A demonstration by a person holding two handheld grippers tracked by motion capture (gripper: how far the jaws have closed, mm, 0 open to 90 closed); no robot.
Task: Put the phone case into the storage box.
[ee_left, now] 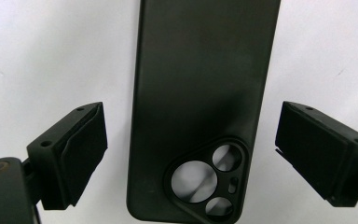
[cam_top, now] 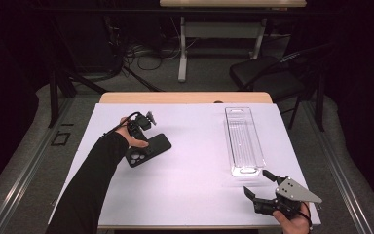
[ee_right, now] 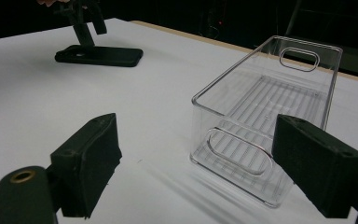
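1. Locate the phone case (cam_top: 148,149). It lies flat on the white table (cam_top: 195,161), left of centre, back face up, with the camera cut-outs toward the person's side. A clear plastic bin (cam_top: 244,141) stands well apart from it on the right side of the table.

2. Check the left claw (cam_top: 137,127). It is over the phone case, released. In the left gripper view the jaws stand wide apart, one on each long side of the phone case (ee_left: 200,112), neither pad touching it.

3. Centre before closing. In that view the case sits between the jaws, the left pad somewhat nearer to its edge than the right. Even the gaps so that both pads meet the long edges together.

4. Lower until the pads are level with the case's side walls. The case is thin and probably flexible; a high grip is likely to slip off its rim.

5. Close gently. Excess force may bow the shell.

6. Keep the right claw (cam_top: 260,184) released and waiting near the front right corner of the table, just before the near end of the bin (ee_right: 265,121), clear of the travel path.
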